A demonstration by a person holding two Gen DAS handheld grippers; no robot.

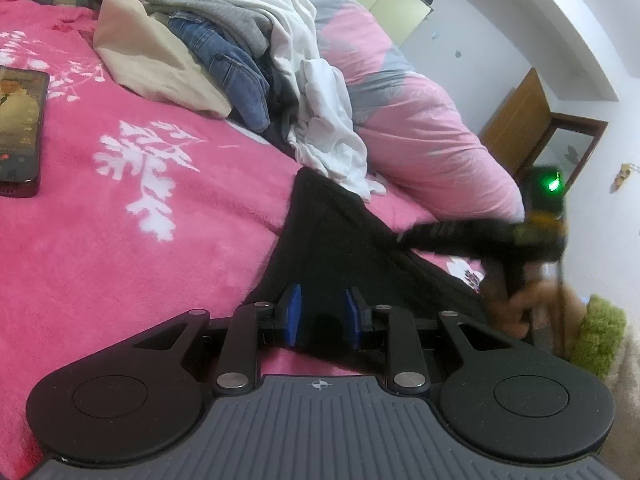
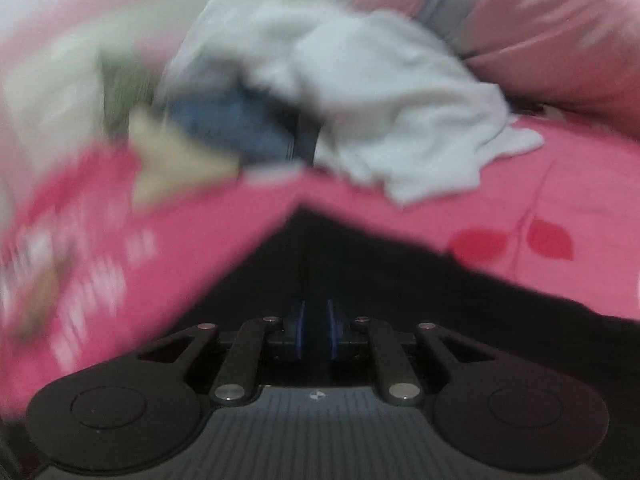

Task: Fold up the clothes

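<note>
Left hand-held gripper (image 1: pixel 320 320) is clamped on the near edge of the black garment (image 1: pixel 336 240), which lies on the pink bed (image 1: pixel 140 240). Right hand-held gripper (image 2: pixel 316 330) pinches the same cloth on its right side, jaws almost together. Far behind sits a pile of clothes (image 1: pixel 248 52), and a phone (image 1: pixel 20 132) lies at left

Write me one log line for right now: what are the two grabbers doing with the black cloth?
left gripper: shut on black cloth | right gripper: shut on black cloth | cloth: stretched over pink blanket | pile: unfolded
</note>
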